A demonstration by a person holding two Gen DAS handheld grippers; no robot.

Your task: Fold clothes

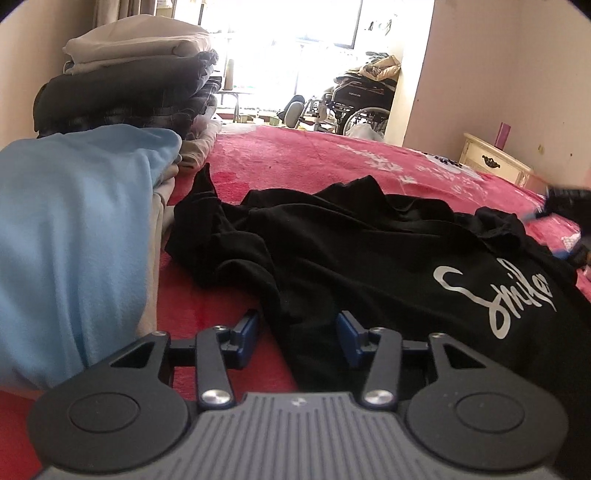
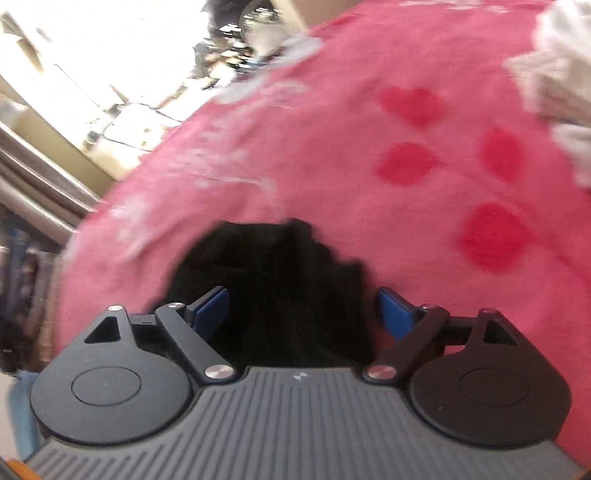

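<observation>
Pink bedspread (image 1: pixel 295 155) under rumpled black shirt (image 1: pixel 369 243), both tools spread.

Strong daylight pours through a large overexposed window (image 1: pixel 280 33) at the top centre of the left wrist view. Plain beige walls (image 1: pixel 498 81) fill the upper right. Below the window stands a black folding wheelchair (image 1: pixel 354 103) loaded with bundles. A cream-painted wooden bedside cabinet (image 1: pixel 495 162) sits at right. A pink plush bedspread with red hearts (image 2: pixel 369 155) covers the bed.
</observation>
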